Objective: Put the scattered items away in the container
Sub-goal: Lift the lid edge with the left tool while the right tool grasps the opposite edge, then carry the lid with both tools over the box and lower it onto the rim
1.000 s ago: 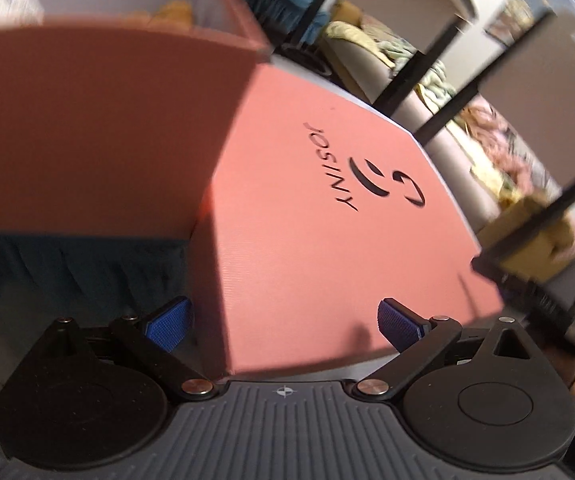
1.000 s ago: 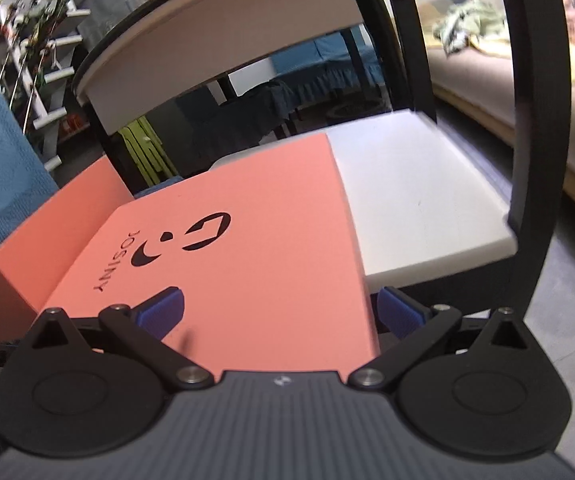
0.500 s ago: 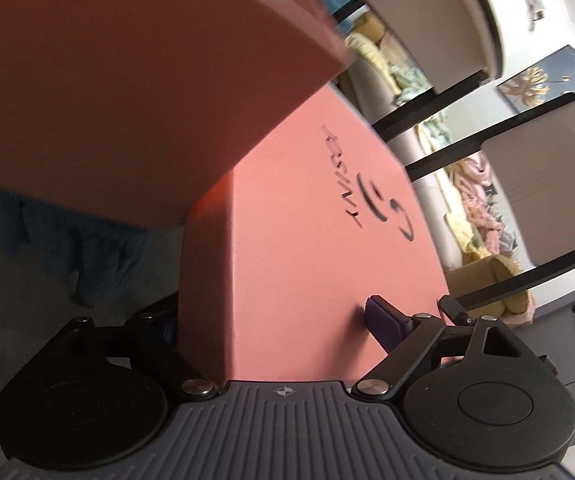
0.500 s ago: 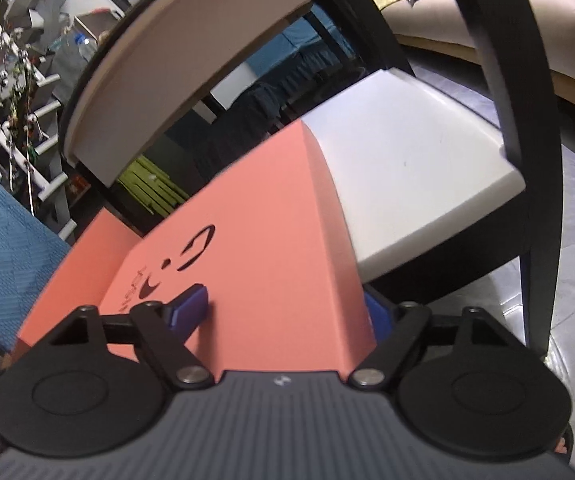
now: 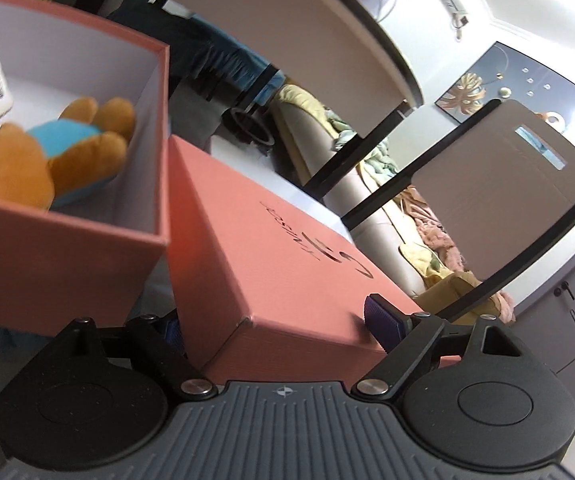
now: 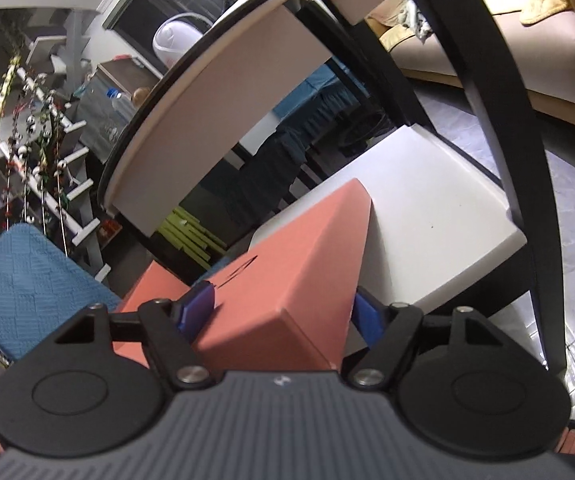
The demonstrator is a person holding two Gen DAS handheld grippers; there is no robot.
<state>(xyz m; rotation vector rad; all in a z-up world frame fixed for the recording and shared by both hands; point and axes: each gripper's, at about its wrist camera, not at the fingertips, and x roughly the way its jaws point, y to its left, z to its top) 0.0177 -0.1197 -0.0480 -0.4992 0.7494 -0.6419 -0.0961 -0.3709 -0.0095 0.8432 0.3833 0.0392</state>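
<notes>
Gripping opposite ends of the salmon box lid (image 5: 287, 264), left claw (image 5: 275, 326) and right claw (image 6: 281, 312) clamped it, open box (image 5: 67, 240) beside held a plush bear (image 5: 47, 156)

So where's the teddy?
In the left wrist view, the teddy lies inside the open box at the left, beside the lid.

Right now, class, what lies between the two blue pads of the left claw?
In the left wrist view, a corner of the salmon cardboard box lid fills the left claw.
</notes>
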